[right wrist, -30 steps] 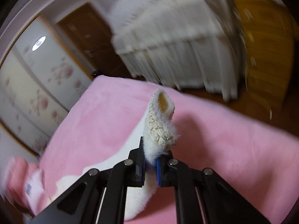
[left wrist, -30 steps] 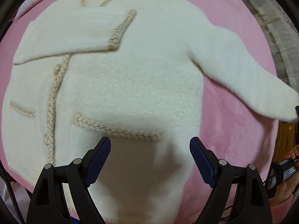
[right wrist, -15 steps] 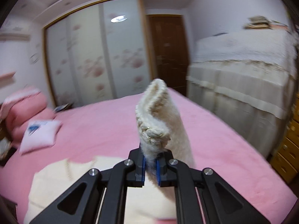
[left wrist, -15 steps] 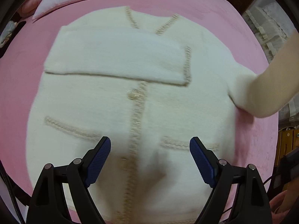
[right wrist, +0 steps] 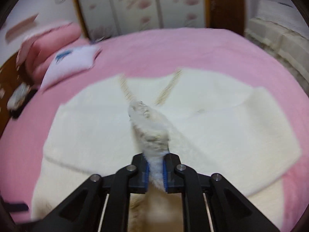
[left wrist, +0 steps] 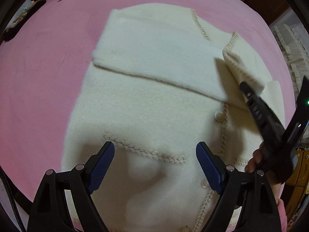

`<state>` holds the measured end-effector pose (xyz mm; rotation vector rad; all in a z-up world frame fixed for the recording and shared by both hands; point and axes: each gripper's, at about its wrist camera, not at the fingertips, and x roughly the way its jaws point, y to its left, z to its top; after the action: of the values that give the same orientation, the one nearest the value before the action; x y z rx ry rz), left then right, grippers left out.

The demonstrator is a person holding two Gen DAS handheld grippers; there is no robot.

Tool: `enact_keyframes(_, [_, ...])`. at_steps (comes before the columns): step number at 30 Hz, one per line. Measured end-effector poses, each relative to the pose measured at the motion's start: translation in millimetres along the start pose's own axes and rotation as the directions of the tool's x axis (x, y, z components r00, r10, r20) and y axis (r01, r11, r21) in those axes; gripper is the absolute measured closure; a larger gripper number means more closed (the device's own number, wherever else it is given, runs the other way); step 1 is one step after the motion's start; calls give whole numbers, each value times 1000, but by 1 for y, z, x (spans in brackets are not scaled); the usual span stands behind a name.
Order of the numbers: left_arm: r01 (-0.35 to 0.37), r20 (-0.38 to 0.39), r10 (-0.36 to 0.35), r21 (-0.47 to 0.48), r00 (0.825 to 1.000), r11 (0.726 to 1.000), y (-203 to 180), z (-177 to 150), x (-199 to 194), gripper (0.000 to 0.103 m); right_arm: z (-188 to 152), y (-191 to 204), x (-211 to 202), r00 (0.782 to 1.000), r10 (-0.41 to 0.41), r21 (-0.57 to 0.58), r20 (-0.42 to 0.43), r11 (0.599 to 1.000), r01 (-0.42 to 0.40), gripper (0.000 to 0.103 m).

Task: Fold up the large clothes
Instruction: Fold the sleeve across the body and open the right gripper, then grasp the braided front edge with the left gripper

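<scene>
A cream fluffy jacket [left wrist: 154,106] with braided trim lies front up on the pink bed. One sleeve [left wrist: 154,58] is folded flat across its chest. My right gripper [right wrist: 155,162] has the other sleeve's cuff [right wrist: 148,127] between its pads over the neckline, and its jaws are opening. In the left wrist view the same cuff [left wrist: 243,65] hangs at the right gripper's [left wrist: 245,87] tip above the button line. My left gripper [left wrist: 155,160] hovers open above the lower front near a pocket trim [left wrist: 146,151], holding nothing.
The pink bed cover [left wrist: 48,77] spreads wide to the left of the jacket. A white pillow [right wrist: 71,61] and pink bolster [right wrist: 56,40] lie at the bed's far left. A floral wardrobe [right wrist: 135,3] stands behind, and a white-covered bed [right wrist: 280,29] to the right.
The right gripper has swung the sleeve from out at the jacket's right side up and over onto the chest. The left gripper has slid sideways across the jacket, still open.
</scene>
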<state>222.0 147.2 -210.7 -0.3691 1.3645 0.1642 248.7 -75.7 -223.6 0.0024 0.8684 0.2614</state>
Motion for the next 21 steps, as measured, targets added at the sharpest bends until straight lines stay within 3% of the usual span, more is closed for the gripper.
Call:
enact_keyframes(2, [8,-7,-8,-11,1000,1000,9,1,2,18,-9,13,7,999,30,-67,-36,997,-32,51])
enact_keyframes(4, [4,-20,-5,-25,1000,1000,17,1,8,18,-16,22,10,991,112,-108,-68,987,-119,34])
enact_keyframes(8, [45,-40,-47,-58,998,997,21,2,14,18,-23,33,2,983,162,-172,-89,969,-176,34])
enact_keyframes(12, [48,-51,-47,6,998,999,7,8,19,18,-38,29,-8,983,147,-201,-106,966,-166,34])
enact_keyframes(14, [104,-53,-104,-8,993,995,0,12,21,18,-44,16,-13,978,162,-181,-129,966,-183,34])
enact_keyframes(18, [261,-66,-265,-63,962,963,-22,21,40,18,-60,-5,-13,970,173,-134,-171,971,-197,34])
enact_keyframes(21, [313,-70,-320,-88,945,946,-44,22,60,18,-74,-27,-18,965,164,-89,-206,979,-185,34])
